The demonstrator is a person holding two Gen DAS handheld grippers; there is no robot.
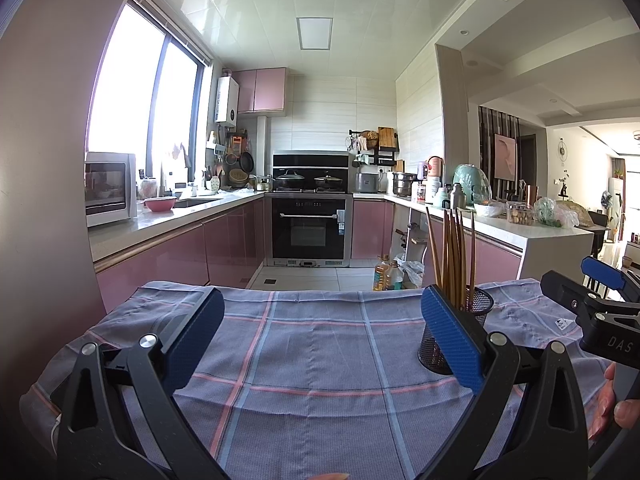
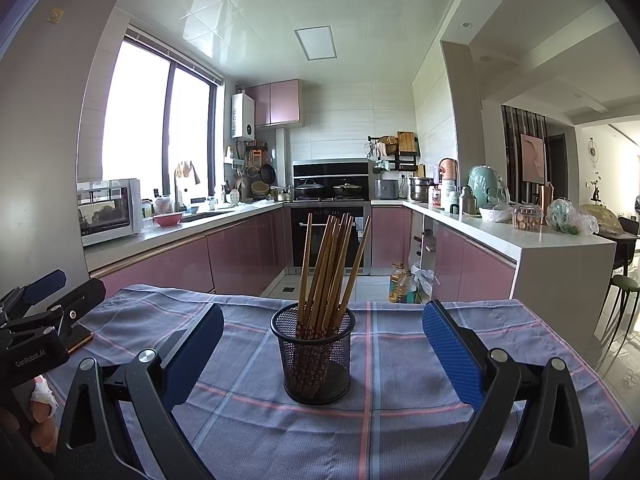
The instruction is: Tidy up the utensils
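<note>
Brown chopsticks (image 2: 326, 264) stand fanned in a black mesh cup (image 2: 313, 360), dead ahead between the right gripper's (image 2: 323, 354) wide-open, empty fingers; left gripper (image 1: 322, 336) gapes wide, empty, cup beside its right finger.

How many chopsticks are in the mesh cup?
About 8 chopsticks, all standing in the black mesh cup on the checked cloth. One leans left, apart from the rest, one leans right, and the others bunch in the middle; overlap there may hide one or two.

Both my wrist cams sit low over the table (image 1: 320, 340), facing the kitchen; both share the chopstick holder (image 2: 313, 360), frame-centre on right cam.
</note>
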